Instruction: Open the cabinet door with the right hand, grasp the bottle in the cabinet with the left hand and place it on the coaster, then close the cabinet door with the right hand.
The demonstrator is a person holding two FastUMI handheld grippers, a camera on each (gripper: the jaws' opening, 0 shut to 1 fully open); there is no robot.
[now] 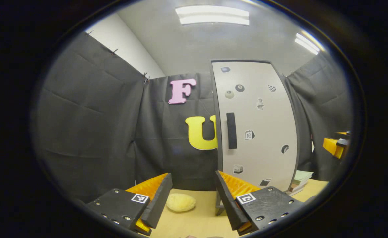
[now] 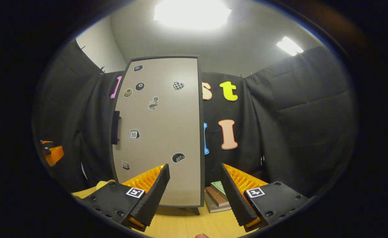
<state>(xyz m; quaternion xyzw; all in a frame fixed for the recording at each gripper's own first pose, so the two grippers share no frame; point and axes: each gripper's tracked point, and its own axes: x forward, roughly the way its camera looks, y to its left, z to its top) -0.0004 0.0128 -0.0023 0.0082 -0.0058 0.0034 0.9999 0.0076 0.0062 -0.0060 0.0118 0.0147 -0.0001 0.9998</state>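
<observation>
Left gripper view: left gripper, jaws spread, empty. Cabinet door shut, upright, ahead and right of the jaws. Handle, long axis vertical, above the right finger. Coaster on the table, between the fingers. Right gripper at far right.

Right gripper view: right gripper, jaws spread, empty. Cabinet door ahead and left of the jaws; handle on its left edge, well left of the left finger. Books between the fingers. Bottle presumably behind the door. Opening likely needs a leftward reach.
</observation>
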